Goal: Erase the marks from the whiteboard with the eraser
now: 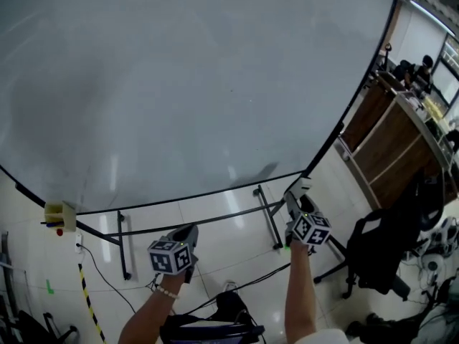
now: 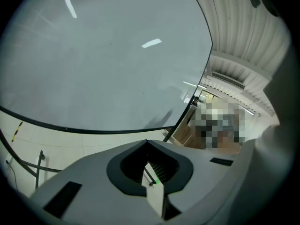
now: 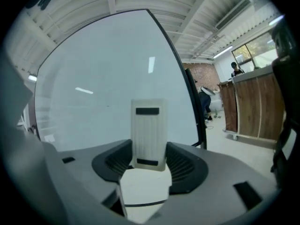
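The whiteboard (image 1: 179, 84) fills most of the head view and looks almost clean, with only a tiny dot and faint smears. A white ribbed eraser (image 3: 148, 130) stands upright between the jaws of my right gripper (image 3: 149, 154), which is shut on it. In the head view that right gripper (image 1: 296, 196) hovers just below the board's lower right edge, eraser (image 1: 304, 185) tip close to the frame. My left gripper (image 1: 188, 235) hangs lower, under the board's bottom edge, away from it. Its jaws (image 2: 147, 142) are together with nothing between them.
A yellow marker holder (image 1: 60, 214) hangs at the board's lower left edge. Black stand legs (image 1: 267, 217) and cables cross the tiled floor. A black office chair (image 1: 380, 256) and a wooden counter (image 1: 391, 135) stand to the right, with people (image 1: 423, 67) behind it.
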